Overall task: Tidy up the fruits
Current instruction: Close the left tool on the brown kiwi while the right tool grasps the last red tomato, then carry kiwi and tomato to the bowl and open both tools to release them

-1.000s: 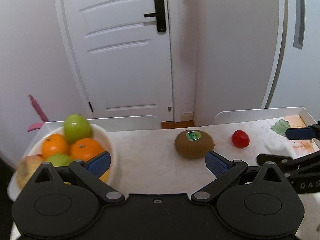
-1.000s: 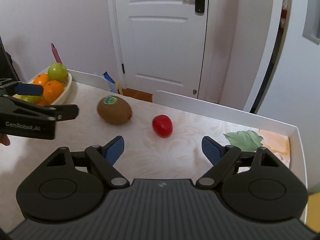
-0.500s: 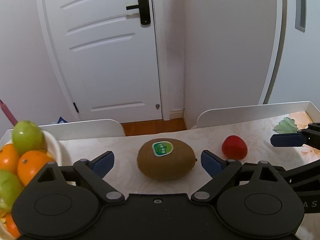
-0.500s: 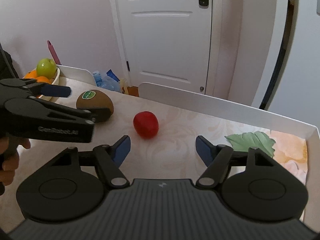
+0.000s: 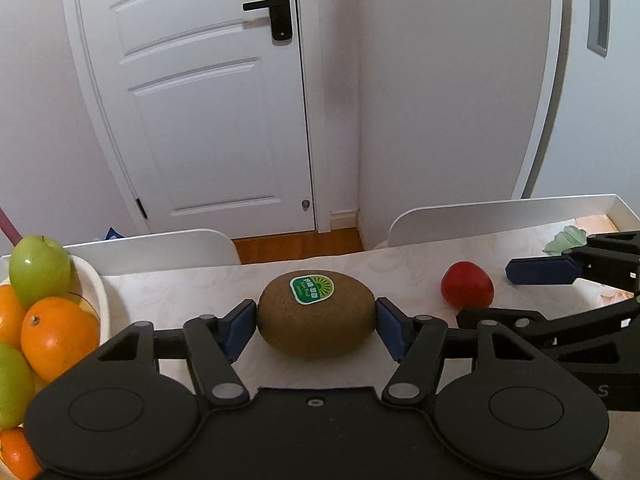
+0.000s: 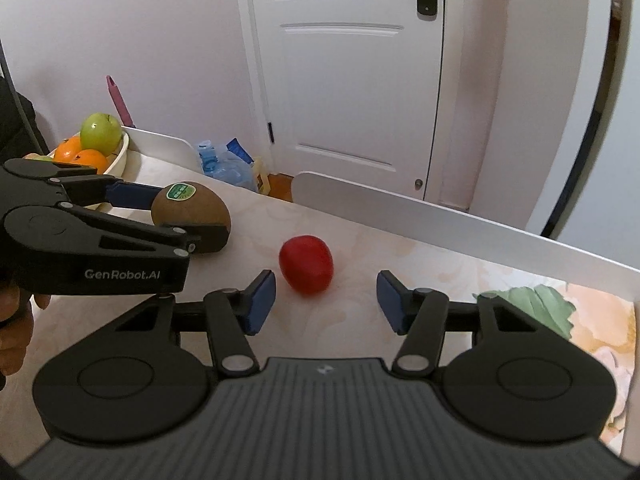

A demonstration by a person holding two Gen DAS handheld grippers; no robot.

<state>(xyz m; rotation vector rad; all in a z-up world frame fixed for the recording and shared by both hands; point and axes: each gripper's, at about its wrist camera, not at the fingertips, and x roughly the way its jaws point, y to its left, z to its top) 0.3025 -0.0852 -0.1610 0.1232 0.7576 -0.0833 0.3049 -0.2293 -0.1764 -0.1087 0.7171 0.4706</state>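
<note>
A brown kiwi (image 5: 316,312) with a green sticker lies on the pale tablecloth. My left gripper (image 5: 316,326) straddles it; its jaws are closing and both blue pads (image 5: 240,326) touch the kiwi's ends. The right wrist view shows the same grip from the side on the kiwi (image 6: 188,208). A small red fruit (image 6: 306,264) lies on the cloth just ahead of my right gripper (image 6: 328,300), nearer its left pad. The right jaws are closing, with a wide gap and nothing between the pads.
A cream bowl (image 5: 96,292) at the left holds a green apple (image 5: 40,272) and several oranges (image 5: 56,336). White raised walls (image 6: 440,216) edge the table's far side. A person's hand (image 6: 16,320) holds the left gripper. A bag of bottles (image 6: 228,164) sits on the floor.
Both grippers came forward and down toward the fruit. The left jaws narrowed from wide apart onto the kiwi. The right jaws narrowed too, and the red fruit now lies closer to them.
</note>
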